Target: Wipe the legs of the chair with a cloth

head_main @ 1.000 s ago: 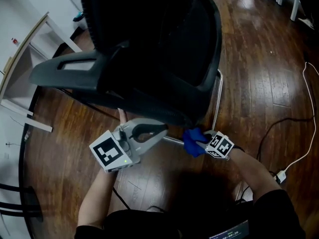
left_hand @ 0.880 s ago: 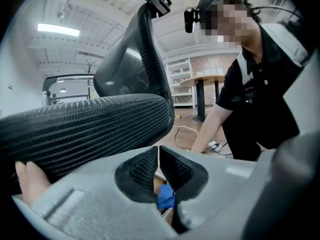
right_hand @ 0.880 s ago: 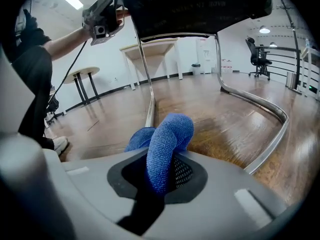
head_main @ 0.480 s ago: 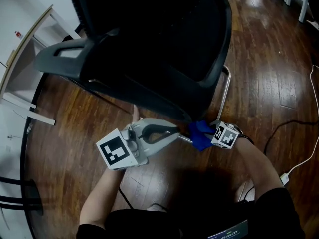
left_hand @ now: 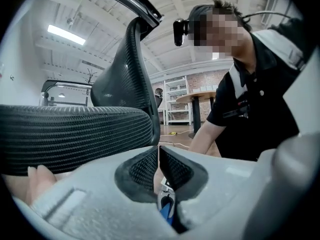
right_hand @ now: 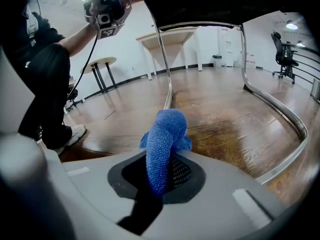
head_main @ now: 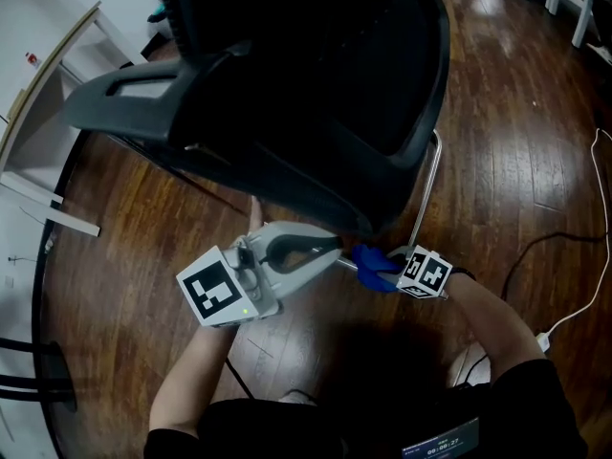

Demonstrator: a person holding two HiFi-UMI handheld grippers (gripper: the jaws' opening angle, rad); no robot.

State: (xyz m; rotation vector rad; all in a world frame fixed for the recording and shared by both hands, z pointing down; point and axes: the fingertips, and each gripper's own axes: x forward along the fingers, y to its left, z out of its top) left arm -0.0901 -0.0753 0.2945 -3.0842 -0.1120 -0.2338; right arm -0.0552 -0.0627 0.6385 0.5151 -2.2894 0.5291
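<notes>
While right gripper (head_main: 390,270) clamped blue cloth (head_main: 373,265) at chrome chair leg (head_main: 426,191), near right of black mesh chair (head_main: 316,84), left gripper (head_main: 331,249) hovered just left, jaws together, empty.

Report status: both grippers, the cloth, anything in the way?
Right hand-held gripper shut on blue cloth, cloth at the metal chair leg. Left hand-held gripper shut, empty, beside the seat. Nothing else on the leg.
</notes>
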